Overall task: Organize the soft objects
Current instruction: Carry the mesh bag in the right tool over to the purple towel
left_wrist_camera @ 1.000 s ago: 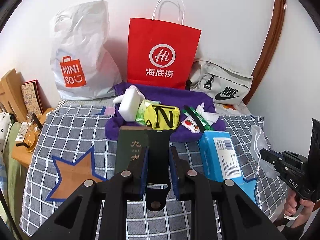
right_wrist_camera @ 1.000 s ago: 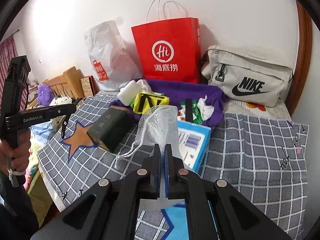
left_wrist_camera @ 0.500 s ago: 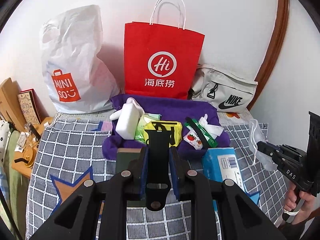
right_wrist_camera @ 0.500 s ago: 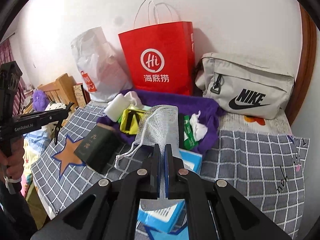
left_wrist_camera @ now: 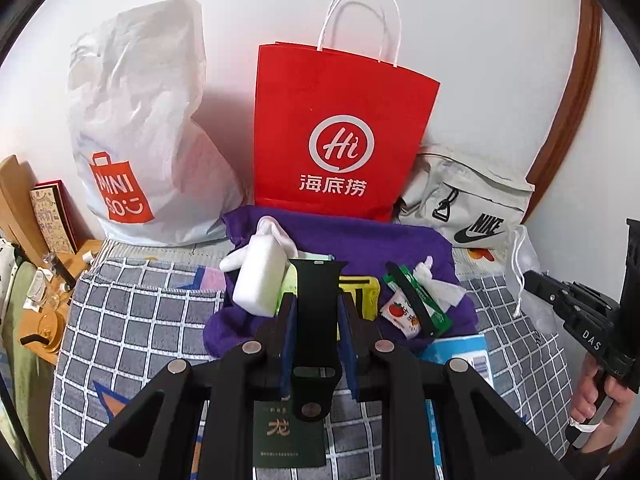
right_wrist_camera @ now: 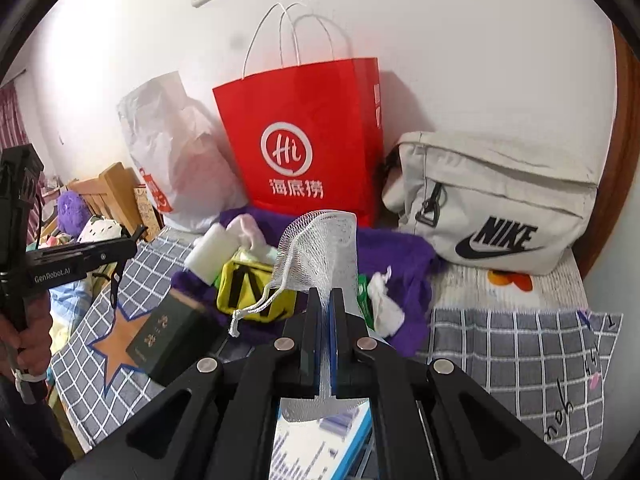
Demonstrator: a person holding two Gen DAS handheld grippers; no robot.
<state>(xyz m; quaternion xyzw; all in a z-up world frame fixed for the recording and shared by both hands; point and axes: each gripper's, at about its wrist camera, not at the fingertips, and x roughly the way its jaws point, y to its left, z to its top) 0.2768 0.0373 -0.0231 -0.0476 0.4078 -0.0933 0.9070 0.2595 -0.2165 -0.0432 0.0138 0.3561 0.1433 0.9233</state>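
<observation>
My left gripper (left_wrist_camera: 316,300) is shut on a black rubber strap (left_wrist_camera: 316,320) and holds it upright above the bed, in front of the purple towel (left_wrist_camera: 376,240). My right gripper (right_wrist_camera: 325,292) is shut on a white mesh drawstring pouch (right_wrist_camera: 324,244), held up over the blue tissue pack (right_wrist_camera: 320,444). The pouch also shows at the right of the left wrist view (left_wrist_camera: 522,256). On the towel lie a white sponge block (left_wrist_camera: 260,280), a yellow pouch (right_wrist_camera: 256,288), green sachets (left_wrist_camera: 416,300) and crumpled tissue (right_wrist_camera: 384,304).
A red paper bag (left_wrist_camera: 340,132), a white Miniso plastic bag (left_wrist_camera: 136,128) and a beige Nike waist bag (right_wrist_camera: 500,204) stand against the wall. A dark green book (right_wrist_camera: 168,336) lies on the checked blanket (right_wrist_camera: 520,344). A wooden side table (left_wrist_camera: 44,320) stands at the left.
Both grippers have risen and moved toward the wall with their loads; the bags look nearer and the book and tissue pack have slid down under the grippers.
</observation>
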